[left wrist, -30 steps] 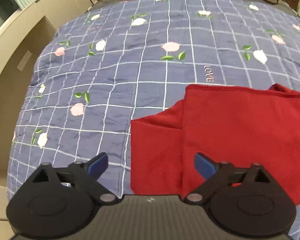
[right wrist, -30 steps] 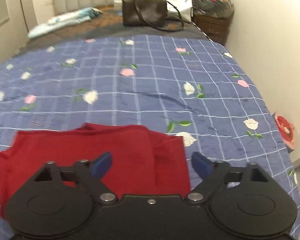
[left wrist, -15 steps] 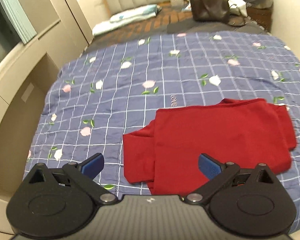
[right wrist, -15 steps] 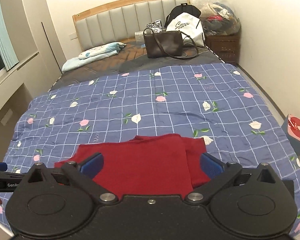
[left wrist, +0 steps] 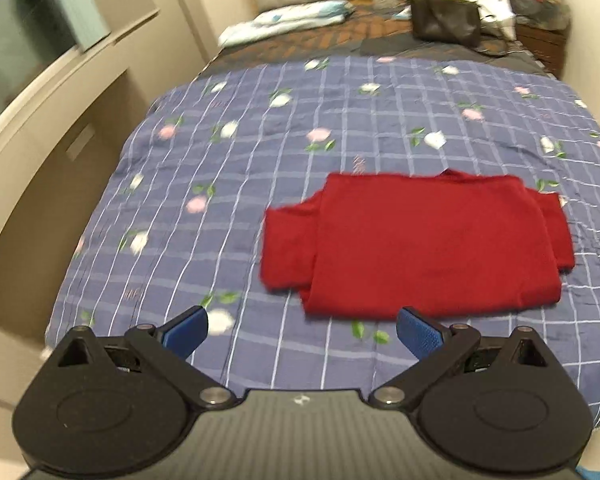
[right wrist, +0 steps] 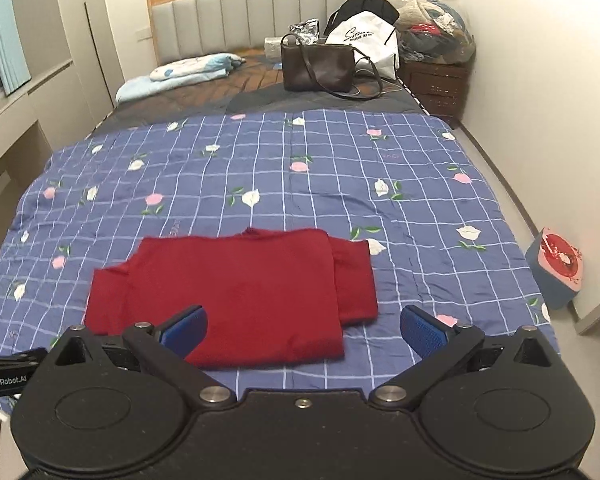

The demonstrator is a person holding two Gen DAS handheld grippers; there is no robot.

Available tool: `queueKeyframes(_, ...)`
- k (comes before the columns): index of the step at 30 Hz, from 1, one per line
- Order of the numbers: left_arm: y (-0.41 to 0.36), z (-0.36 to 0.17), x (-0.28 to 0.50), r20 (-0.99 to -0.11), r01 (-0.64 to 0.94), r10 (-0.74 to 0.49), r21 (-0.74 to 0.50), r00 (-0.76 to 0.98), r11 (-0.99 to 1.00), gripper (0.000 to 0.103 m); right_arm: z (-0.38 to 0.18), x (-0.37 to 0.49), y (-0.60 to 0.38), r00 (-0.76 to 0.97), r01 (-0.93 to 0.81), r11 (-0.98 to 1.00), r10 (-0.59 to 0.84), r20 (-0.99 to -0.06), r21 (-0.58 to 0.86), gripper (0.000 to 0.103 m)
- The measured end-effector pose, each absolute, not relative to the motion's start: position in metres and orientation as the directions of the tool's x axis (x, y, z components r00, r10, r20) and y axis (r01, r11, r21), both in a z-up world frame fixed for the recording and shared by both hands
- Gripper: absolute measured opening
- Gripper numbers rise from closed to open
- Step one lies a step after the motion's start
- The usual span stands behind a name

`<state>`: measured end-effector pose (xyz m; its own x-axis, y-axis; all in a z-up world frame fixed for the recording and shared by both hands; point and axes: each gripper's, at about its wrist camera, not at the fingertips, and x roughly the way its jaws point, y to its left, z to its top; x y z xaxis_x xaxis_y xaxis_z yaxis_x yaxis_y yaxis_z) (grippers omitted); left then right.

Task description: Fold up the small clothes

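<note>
A blue checked quilt [right wrist: 284, 184] with a flower print covers a bed with a padded headboard [right wrist: 260, 12], and on its near part lies a dark red garment [right wrist: 236, 288], folded flat into a broad rectangle with one sleeve end showing at each side and a small collar bump along the far edge. In the left wrist view the garment [left wrist: 420, 244] sits just beyond the blue fingertips. Both cameras stand farther back and higher than half a second ago, when the red cloth reached down to the fingers; quilt now shows between cloth and gripper on the left. The left gripper [left wrist: 302, 330] and the right gripper [right wrist: 303, 326] each hold their jaws wide apart, touching nothing. Toward the headboard rest a brown handbag [right wrist: 318, 68], a white bag [right wrist: 364, 40] and a clear sack of clothing [right wrist: 436, 32].
</note>
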<state>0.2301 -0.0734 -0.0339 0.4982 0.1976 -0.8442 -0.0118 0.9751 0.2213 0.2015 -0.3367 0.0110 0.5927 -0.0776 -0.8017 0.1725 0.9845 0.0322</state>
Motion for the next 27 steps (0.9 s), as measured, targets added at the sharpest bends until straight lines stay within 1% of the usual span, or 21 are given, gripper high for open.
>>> queueKeyframes(7,-0.045,-0.038,0.201,-0.863,-0.122,0.265,0.236,0.430,0.964,0.103,0.018,0.196,-0.329,0.580,0.129,0.991,-0.046,-0.813,0.036,0.102)
queueKeyframes(16,-0.017,-0.046,0.201,-0.882,-0.200,0.298,0.238,0.364,0.950,0.103,0.012,0.223,-0.311,0.552,0.067,0.997,0.000,-0.834,0.045,0.102)
queueKeyframes(21,-0.002,-0.064,0.218,-0.907,-0.229,0.277,0.210,0.318,0.950,0.103,0.000,0.253,-0.301,0.522,0.054,0.998,0.000,-0.853,0.033,0.102)
queueKeyframes(27,0.014,-0.094,0.258,-0.942,-0.244,0.195,0.128,0.275,0.961,0.103,-0.017,0.299,-0.291,0.481,0.055,0.998,-0.030,-0.876,-0.004,0.102)
